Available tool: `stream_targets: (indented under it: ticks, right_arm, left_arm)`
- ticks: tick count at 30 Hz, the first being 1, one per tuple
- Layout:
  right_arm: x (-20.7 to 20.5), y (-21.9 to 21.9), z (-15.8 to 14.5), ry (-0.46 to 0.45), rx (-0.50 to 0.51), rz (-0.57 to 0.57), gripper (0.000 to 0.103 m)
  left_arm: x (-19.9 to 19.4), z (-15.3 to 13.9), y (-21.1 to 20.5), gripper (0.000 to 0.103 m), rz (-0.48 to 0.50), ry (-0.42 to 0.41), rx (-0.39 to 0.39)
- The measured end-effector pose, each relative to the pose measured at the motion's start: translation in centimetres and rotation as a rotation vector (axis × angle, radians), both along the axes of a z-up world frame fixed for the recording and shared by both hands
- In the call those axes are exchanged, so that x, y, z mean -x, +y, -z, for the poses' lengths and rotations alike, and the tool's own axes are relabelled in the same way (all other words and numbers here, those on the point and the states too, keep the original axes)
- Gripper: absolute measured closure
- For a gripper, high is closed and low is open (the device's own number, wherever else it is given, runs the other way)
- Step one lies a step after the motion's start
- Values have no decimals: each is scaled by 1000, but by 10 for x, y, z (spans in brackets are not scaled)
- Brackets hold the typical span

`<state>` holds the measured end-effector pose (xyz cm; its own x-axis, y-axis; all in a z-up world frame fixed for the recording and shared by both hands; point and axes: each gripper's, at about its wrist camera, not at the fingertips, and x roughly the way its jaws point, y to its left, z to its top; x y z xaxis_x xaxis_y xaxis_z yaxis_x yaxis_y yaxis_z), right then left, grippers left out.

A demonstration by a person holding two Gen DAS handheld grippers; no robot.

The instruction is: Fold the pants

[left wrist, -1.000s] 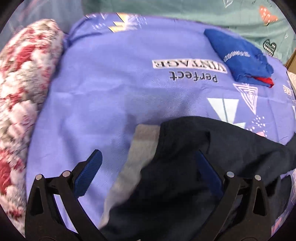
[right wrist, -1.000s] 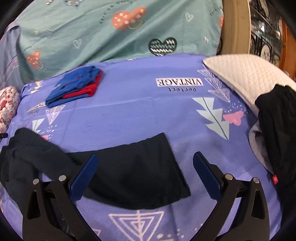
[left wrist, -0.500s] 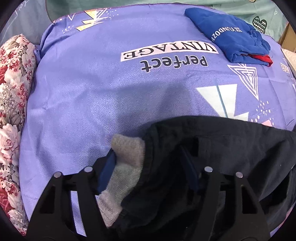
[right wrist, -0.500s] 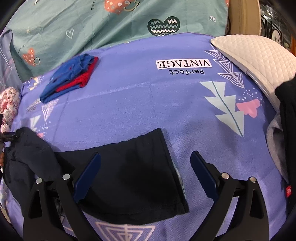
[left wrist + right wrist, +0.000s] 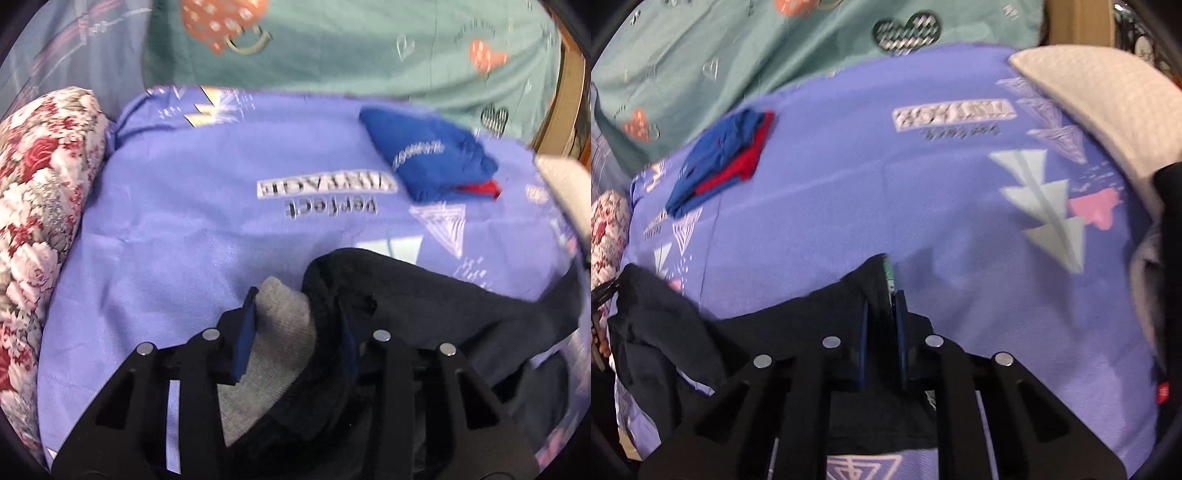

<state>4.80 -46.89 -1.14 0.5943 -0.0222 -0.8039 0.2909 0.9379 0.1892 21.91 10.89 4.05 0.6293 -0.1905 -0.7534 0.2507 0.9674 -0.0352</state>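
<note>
Dark navy pants (image 5: 424, 295) lie stretched across a purple printed bed sheet (image 5: 192, 229). My left gripper (image 5: 295, 317) is shut on the pants' waist end, where a grey inner lining (image 5: 284, 321) shows between the blue pads. In the right wrist view my right gripper (image 5: 881, 314) is shut on the hem of a pant leg (image 5: 812, 325), lifted slightly off the sheet (image 5: 886, 206). The rest of the pants bunches at the left (image 5: 650, 314).
A folded blue and red garment (image 5: 428, 155) lies on the sheet further back, also in the right wrist view (image 5: 720, 155). A floral pillow (image 5: 33, 206) is at the left. A white quilted pillow (image 5: 1100, 107) and dark clothes (image 5: 1171, 229) are at the right. A teal quilt (image 5: 351, 48) lies behind.
Both grippers closed: the left on the waist end, the right on the leg hem. Both then lifted the fabric a little off the sheet.
</note>
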Motion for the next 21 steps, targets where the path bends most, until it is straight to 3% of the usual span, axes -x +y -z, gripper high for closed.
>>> stream_targets:
  ticks: [1,2,3,4,7,13,14,16,17,18,21]
  right_arm:
    - [4,-2,-4,-3,38,7,82]
    - [11,-4,-6,-14,62,-4,55]
    - [17,-3,-8,-25,86,-16,34]
    - [24,0,-8,-31,115,-35,29]
    - [44,13,-3,-50,108,-204,27]
    - [65,83,36,45,307,-565,27]
    - [63,93,44,61,361,-594,30]
    - [53,97,53,95,376,-606,57]
    - [46,92,50,92,340,-586,82]
    - [40,89,44,88,333,-560,98]
    - [20,71,7,3,274,-509,99]
  left_arm:
    - [5,-7,2,63,-11,-19,22]
    - [7,-15,7,63,-14,-34,43]
    - [12,-24,13,63,-15,-58,65]
    - [16,-30,15,63,-16,-77,74]
    - [32,-48,14,63,-11,-116,100]
    - [53,-70,10,63,-22,-172,118]
    - [55,-72,12,63,-28,-178,124]
    - [59,-77,18,63,-48,-190,147]
    - [61,-78,22,63,-57,-193,155]
    - [61,-79,24,63,-67,-194,155]
    - [61,-79,33,63,-89,-195,150]
